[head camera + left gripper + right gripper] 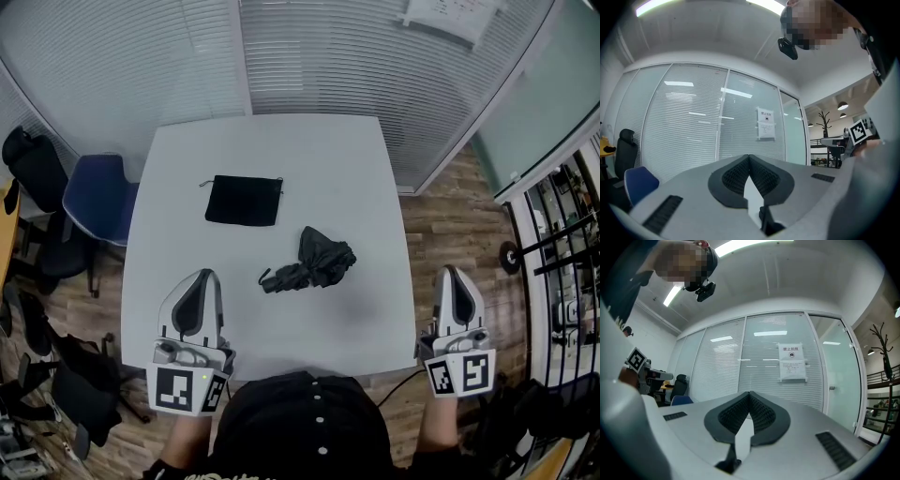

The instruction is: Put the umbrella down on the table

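Left gripper (203,277) held level, jaws closed, empty | right gripper (453,274) likewise | umbrella (314,260) laid on table (281,150) ahead of jaws | notice (792,363) print unreadable

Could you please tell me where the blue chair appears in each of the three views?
Head view: the blue chair is at the left, beside the table.
Left gripper view: the chair sits at the lower left.
Right gripper view: the chair is small, left of centre.
Shared landmark: the paper notice on the blind-covered glass wall.
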The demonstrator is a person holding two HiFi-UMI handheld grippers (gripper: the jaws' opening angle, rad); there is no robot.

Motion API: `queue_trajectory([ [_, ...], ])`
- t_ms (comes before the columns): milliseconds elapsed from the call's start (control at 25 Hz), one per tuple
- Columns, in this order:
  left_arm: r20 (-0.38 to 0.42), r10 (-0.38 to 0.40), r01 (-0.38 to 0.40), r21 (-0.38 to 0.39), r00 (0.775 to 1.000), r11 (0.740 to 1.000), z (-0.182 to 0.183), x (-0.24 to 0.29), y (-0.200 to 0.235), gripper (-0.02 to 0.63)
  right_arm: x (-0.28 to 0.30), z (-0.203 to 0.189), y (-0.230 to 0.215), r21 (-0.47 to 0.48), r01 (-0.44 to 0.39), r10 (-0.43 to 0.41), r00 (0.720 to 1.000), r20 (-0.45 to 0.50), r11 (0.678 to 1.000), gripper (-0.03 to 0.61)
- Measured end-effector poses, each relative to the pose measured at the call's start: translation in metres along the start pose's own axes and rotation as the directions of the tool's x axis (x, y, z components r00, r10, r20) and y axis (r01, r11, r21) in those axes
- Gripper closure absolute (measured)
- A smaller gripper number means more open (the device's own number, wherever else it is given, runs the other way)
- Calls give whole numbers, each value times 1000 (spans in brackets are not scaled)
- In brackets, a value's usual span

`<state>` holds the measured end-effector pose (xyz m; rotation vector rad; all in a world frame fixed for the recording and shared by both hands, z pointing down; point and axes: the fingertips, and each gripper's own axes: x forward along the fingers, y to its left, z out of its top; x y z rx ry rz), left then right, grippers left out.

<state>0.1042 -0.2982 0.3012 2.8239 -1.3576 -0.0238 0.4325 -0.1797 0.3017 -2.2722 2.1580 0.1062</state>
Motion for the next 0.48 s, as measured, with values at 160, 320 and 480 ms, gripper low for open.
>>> queue_trajectory([
  [160,-3,0,0,-11,1000,1000,-3,-1,0,598,1,-3,3,-19,-3,2,1000,-9,1000,549],
  [320,-7,-3,3,-15,1000,1000,-4,-1,-1,598,2,-4,6,-23,-8,7,1000,-14,1000,549],
  [480,-6,-6,6,-15,1000,1000,-4,-1,-3,598,2,-6,6,-26,-8,8,1000,-21,1000,549],
])
